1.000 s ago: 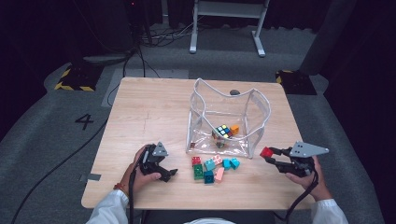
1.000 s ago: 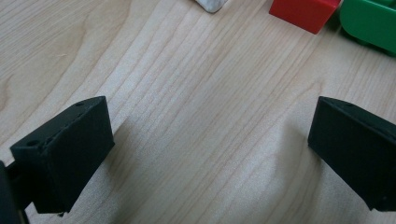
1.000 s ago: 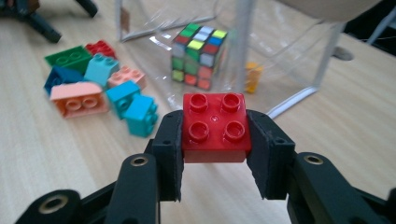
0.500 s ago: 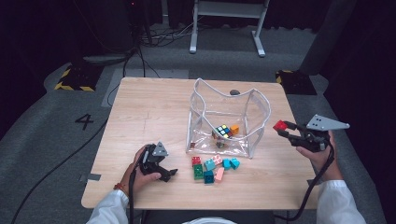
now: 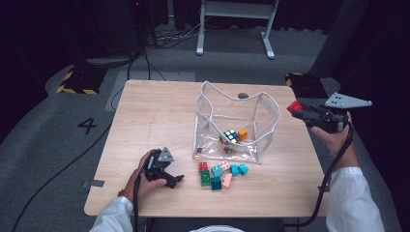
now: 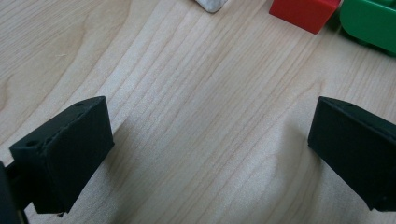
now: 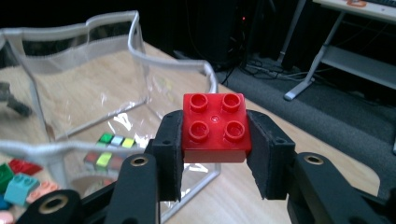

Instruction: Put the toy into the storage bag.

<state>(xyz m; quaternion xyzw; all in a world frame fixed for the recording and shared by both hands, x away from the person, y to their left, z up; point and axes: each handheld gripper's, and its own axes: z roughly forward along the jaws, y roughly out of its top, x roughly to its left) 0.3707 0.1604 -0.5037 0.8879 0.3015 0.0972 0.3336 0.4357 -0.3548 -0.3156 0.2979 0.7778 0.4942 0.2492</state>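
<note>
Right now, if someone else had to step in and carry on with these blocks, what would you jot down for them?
Right tool: shut on a red block, held in the air to the right of the clear bag, above the table edge.
Left tool: open, holding nothing, resting on the table left of the loose blocks.
Done: a puzzle cube and an orange block lie in the bag.
Left: the red block probably goes into the bag next, then the loose blocks in front of it, one at a time.
</note>
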